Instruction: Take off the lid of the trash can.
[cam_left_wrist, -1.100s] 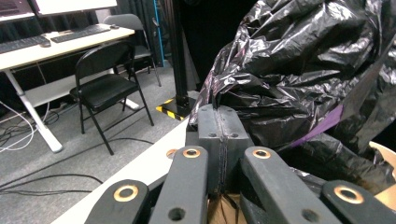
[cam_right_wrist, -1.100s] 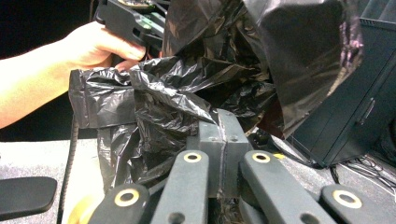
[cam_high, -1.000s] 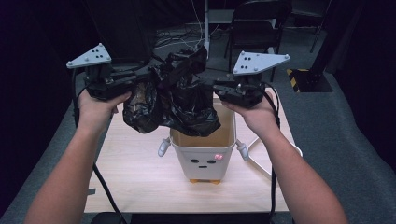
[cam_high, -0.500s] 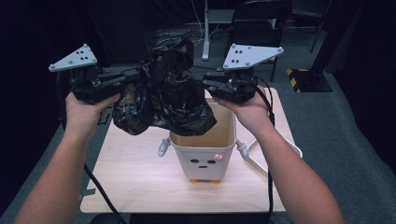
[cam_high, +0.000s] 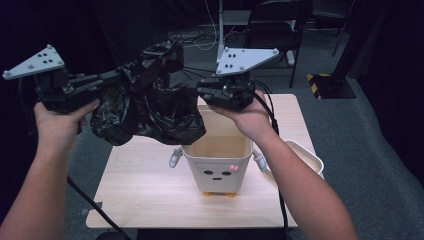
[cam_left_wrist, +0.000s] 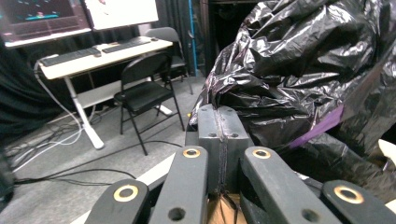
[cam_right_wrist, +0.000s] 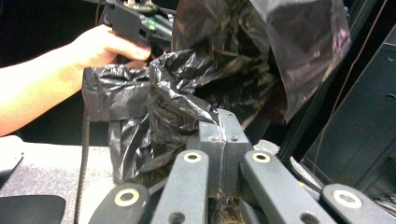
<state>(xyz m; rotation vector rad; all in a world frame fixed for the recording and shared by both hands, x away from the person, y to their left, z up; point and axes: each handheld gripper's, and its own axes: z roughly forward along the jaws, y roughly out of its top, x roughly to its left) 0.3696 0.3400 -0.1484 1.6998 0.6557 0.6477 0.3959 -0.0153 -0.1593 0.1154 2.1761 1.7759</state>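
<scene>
A crumpled black plastic bag (cam_high: 145, 107) hangs in the air between my two grippers, above and to the left of a small white bin (cam_high: 217, 162) with a face drawn on it. The left gripper (cam_high: 116, 79) is shut on the bag's left edge. Its jaws (cam_left_wrist: 219, 116) pinch the film, and the bag (cam_left_wrist: 303, 60) bulges to their right with a purple strip (cam_left_wrist: 322, 127) on it. The right gripper (cam_high: 201, 92) is shut on the bag's right edge above the bin's rim. Its jaws (cam_right_wrist: 219, 122) clamp the black film (cam_right_wrist: 187, 88), with the other hand (cam_right_wrist: 95, 46) beyond.
The bin stands on a light wooden table (cam_high: 142, 187), and a white tub (cam_high: 309, 156) sits at the table's right edge. A black chair (cam_high: 280, 22) and floor cables lie behind. A desk with keyboards (cam_left_wrist: 93, 51) and another chair (cam_left_wrist: 144, 84) stand farther off.
Both hands have moved to the left and slightly up, carrying the bag from over the bin's mouth to its left side. The bin's opening now shows.
</scene>
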